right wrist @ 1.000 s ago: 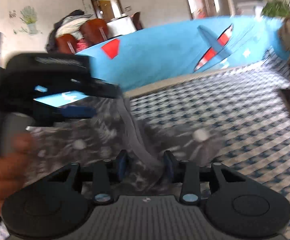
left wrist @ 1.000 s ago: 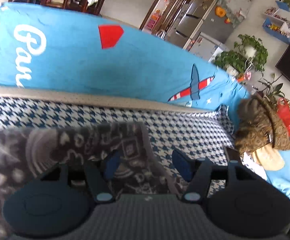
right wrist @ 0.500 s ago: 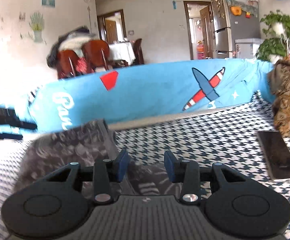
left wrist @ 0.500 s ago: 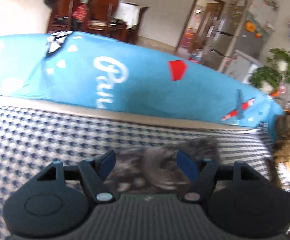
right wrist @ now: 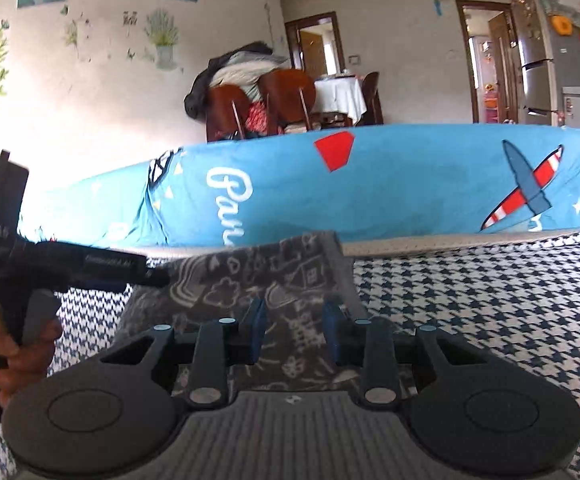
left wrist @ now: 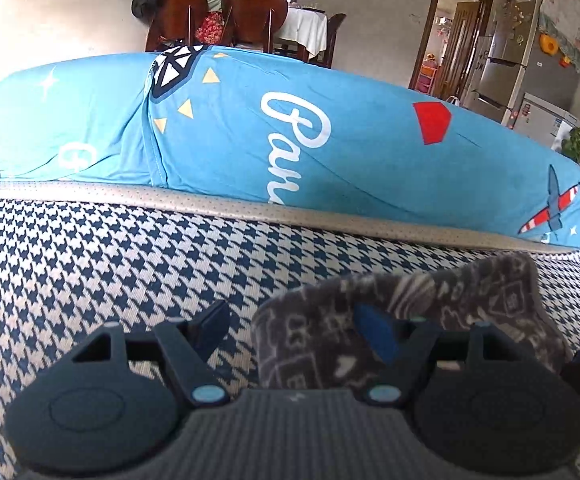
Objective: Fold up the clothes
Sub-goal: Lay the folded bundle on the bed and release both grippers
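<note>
Your right gripper (right wrist: 291, 326) is closing around the grey patterned garment (right wrist: 258, 280) lying on the houndstooth cover (right wrist: 489, 300), while your left gripper (left wrist: 290, 326) is opening beside its edge, probably freeing it for the next fold.

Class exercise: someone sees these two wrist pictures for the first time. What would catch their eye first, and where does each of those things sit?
The bright blue printed cover with white script and a red-striped plane stretches across the back, above the houndstooth surface. In front lies the dark grey patterned garment, its far edge raised. The right claw is closing over it; the left claw is opening at the garment's edge.
</note>
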`<state>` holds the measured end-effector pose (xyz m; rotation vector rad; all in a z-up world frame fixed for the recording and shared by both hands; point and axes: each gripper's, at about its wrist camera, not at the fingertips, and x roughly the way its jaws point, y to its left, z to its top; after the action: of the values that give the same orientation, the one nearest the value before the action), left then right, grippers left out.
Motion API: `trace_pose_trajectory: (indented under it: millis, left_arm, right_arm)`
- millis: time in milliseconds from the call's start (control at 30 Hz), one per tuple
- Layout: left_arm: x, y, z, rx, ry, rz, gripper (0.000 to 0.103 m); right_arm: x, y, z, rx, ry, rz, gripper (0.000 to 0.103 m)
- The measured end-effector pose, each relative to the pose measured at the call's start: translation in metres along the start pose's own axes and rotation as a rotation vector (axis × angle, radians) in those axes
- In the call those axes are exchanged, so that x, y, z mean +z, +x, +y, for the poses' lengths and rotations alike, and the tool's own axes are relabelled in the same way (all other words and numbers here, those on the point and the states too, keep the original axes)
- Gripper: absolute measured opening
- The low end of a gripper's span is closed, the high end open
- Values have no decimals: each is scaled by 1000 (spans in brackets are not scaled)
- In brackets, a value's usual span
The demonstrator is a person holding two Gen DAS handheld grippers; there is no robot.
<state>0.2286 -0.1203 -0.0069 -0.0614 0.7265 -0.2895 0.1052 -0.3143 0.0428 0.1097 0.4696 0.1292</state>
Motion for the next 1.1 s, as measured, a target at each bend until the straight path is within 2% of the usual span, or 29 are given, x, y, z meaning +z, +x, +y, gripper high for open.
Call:
trace_pose_trajectory:
  millis: [167,467,667,800,933,1100]
  left_arm:
    - [-1,22,-4,30,-9,-8,80]
    - [-4,59,-6,86,17,4,82]
    - [-4,68,-2,84,-1,14,83]
    - [-4,67,0,76,2,11,83]
    - [-4,67,-1,76,6,6,83]
    - [-3,65,0,65,6,9,83]
  right_arm:
    - [-7,30,-6,-29,-1,60,31]
    - [-18,56,-20,-38,29,102,26]
    - [-10,60,-19,-52,40,123,26]
    - [1,51,-19,-33,51,84,26]
    - [13,47,-20,25,98,52,26]
    - [28,60,-8,63,89,33,26]
